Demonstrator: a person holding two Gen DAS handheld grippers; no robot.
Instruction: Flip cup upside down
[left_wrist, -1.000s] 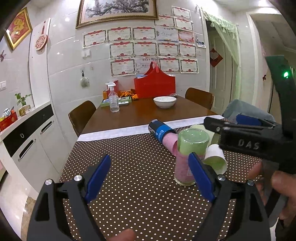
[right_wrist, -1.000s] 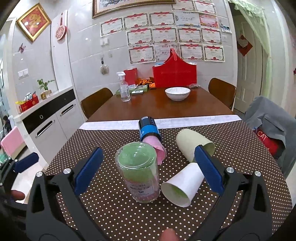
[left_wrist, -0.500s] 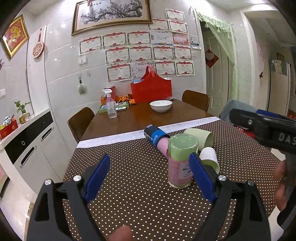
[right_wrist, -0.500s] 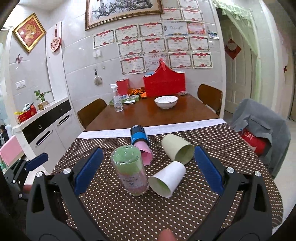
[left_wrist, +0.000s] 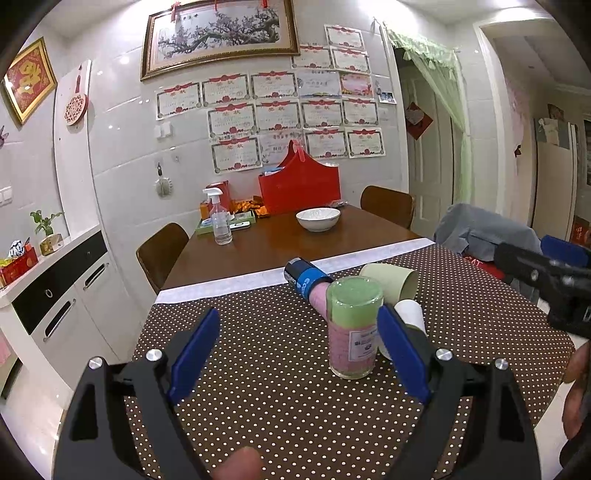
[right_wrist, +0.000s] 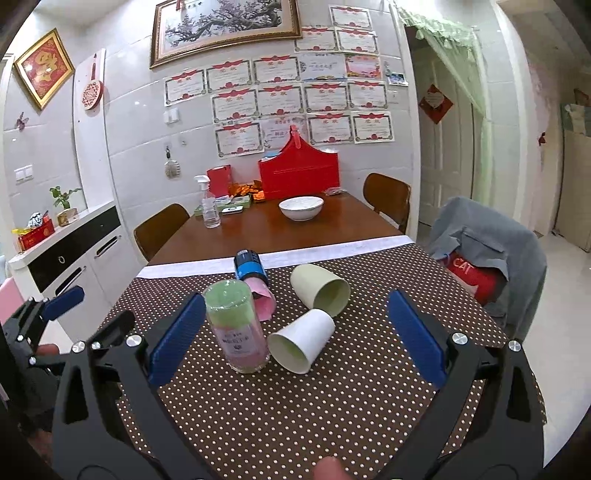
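Observation:
A clear cup with a green and pink liner (right_wrist: 238, 328) stands base up on the dotted cloth (right_wrist: 332, 406); it also shows in the left wrist view (left_wrist: 352, 326). A white paper cup (right_wrist: 301, 345), a pale green cup (right_wrist: 319, 290) and a pink cup with a blue sleeve (right_wrist: 253, 282) lie on their sides beside it. My left gripper (left_wrist: 297, 356) is open and empty, near side of the clear cup. My right gripper (right_wrist: 295, 350) is open and empty, back from the cups.
A white bowl (right_wrist: 301, 207), spray bottle (right_wrist: 208, 206) and red box (right_wrist: 299, 173) stand on the far wooden table top (right_wrist: 258, 232). Chairs stand around; one at right (right_wrist: 487, 254) carries grey cloth. A cabinet (right_wrist: 66, 254) runs along the left.
Both grippers have drawn back and up from the cups, which now look smaller and farther. The clear cup stands alone, base up. No cup has moved.

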